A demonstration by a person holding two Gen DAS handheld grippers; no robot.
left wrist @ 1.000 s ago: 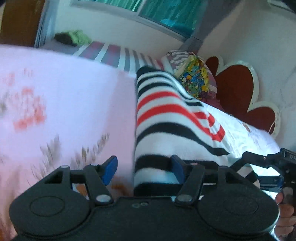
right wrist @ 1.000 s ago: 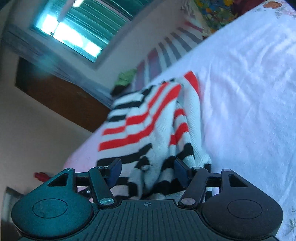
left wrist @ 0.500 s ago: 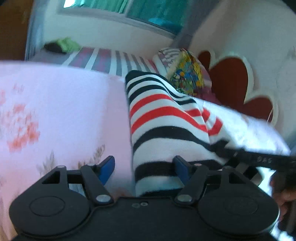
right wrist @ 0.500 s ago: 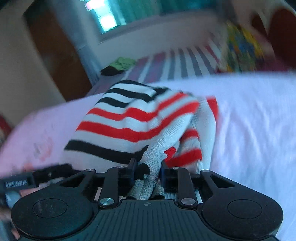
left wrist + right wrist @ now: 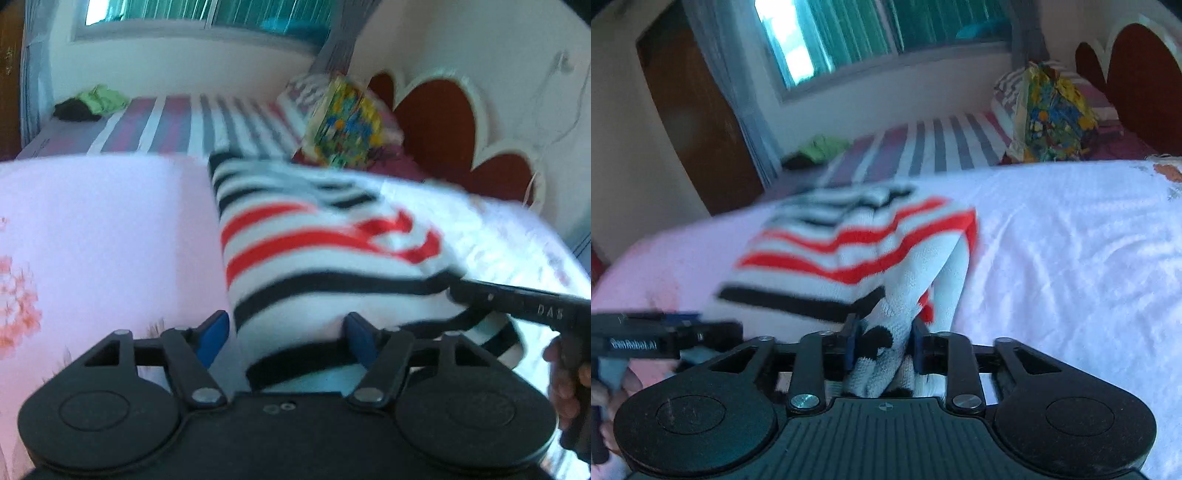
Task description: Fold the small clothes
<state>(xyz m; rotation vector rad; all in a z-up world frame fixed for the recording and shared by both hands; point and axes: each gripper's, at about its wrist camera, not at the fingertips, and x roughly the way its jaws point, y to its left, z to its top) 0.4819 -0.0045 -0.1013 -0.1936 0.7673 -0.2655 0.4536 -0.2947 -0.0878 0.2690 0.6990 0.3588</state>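
Note:
A small white knit garment with red and black stripes lies on the pink-and-white bedsheet. My left gripper is open, its blue pads on either side of the garment's near left edge. My right gripper is shut on a bunched fold of the striped garment at its near right corner. The right gripper also shows at the right of the left wrist view, and the left gripper shows at the left of the right wrist view.
A second bed with a striped cover stands behind, with green and dark clothes on it. A colourful pillow and a red scalloped headboard are at the far right. A brown door stands at the left.
My right gripper closed on the garment's near corner and now holds it bunched. The left gripper stayed open at the garment's left edge. Both views shifted a little.

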